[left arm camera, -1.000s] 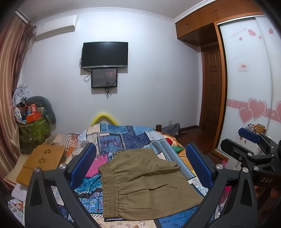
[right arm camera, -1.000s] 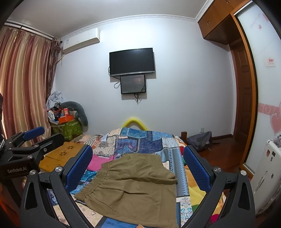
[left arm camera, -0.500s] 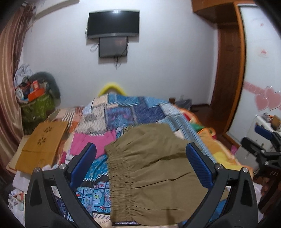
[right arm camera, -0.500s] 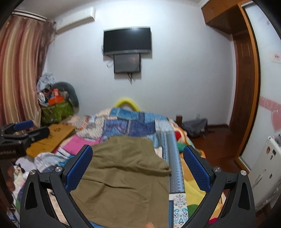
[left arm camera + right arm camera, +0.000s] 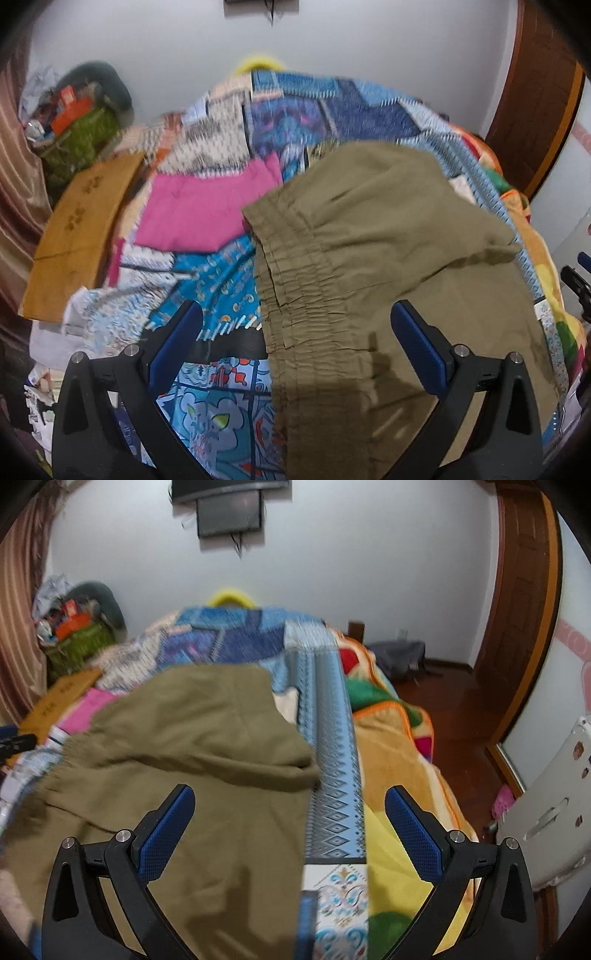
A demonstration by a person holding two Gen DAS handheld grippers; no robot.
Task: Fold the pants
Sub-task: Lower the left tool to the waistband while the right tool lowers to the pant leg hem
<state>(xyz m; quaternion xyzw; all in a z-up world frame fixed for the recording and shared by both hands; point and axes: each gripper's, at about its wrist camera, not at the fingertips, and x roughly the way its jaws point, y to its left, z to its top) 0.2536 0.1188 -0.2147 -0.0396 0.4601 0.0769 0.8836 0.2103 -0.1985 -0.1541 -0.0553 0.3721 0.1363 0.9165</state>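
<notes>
Lying spread on the patchwork bedspread (image 5: 291, 122) is a pair of olive-brown pants (image 5: 373, 258); the gathered elastic waistband (image 5: 291, 302) runs down their left edge, ruched in several stitched rows, and a fold of the cloth is doubled over the top toward the right, ending in a soft peak; the fabric is plain and creased, and I can read no label or writing on it or anywhere else, the pictures being smeared with motion; to the left of the pants sit a pink cloth (image 5: 207, 210) and a tan board (image 5: 81, 225). The left gripper (image 5: 295, 343) hovers with its blue pads wide apart, the waistband lying below and between them, nothing pinched; the right gripper (image 5: 288, 830) is likewise spread wide, its left pad over the pants' right portion (image 5: 192, 760) and its right pad over the yellow-orange blanket (image 5: 399, 771), with the blue patterned strip (image 5: 332, 775) between.
</notes>
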